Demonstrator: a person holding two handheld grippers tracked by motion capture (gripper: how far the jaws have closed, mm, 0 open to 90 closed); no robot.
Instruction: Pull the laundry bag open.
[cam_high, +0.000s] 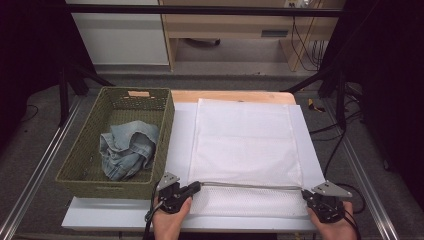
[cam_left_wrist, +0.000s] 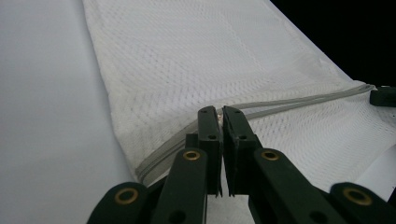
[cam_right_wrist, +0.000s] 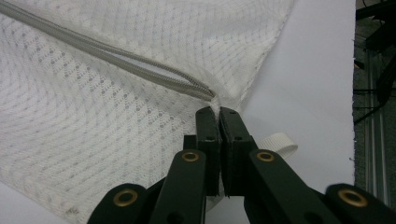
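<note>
A white mesh laundry bag (cam_high: 245, 145) lies flat on a white sheet (cam_high: 125, 212) that covers the surface, to the right of a woven green basket (cam_high: 165, 107). The bag's near edge faces the person, and a grey zipper (cam_high: 250, 185) runs across it from left to right, a little back from that edge.

The left claw (cam_high: 196, 186), held in the person's left hand (cam_high: 170, 220) at the bottom of the high view, is clenched on the bag at the left end of the zipper. In the left gripper view its two black jaws stand almost together, with a thin fold of mesh pinched at their tips, right on the zipper line (cam_left_wrist: 299, 99).

The right claw (cam_high: 306, 194), held in the right hand (cam_high: 332, 227), is clenched on the bag at the right end of the zipper, at the bag's near right corner. In the right gripper view its jaws are pressed nearly shut on the fabric where the zipper (cam_right_wrist: 116, 58) ends, and the zipper's two sides gape slightly apart. A small white loop of tape (cam_right_wrist: 278, 142) sticks out just beside the jaws on the sheet.

The zipper is pulled into a straight line between the two claws.

Inside the basket lies a crumpled pair of pale blue jeans (cam_high: 127, 147), well apart from the bag.
</note>
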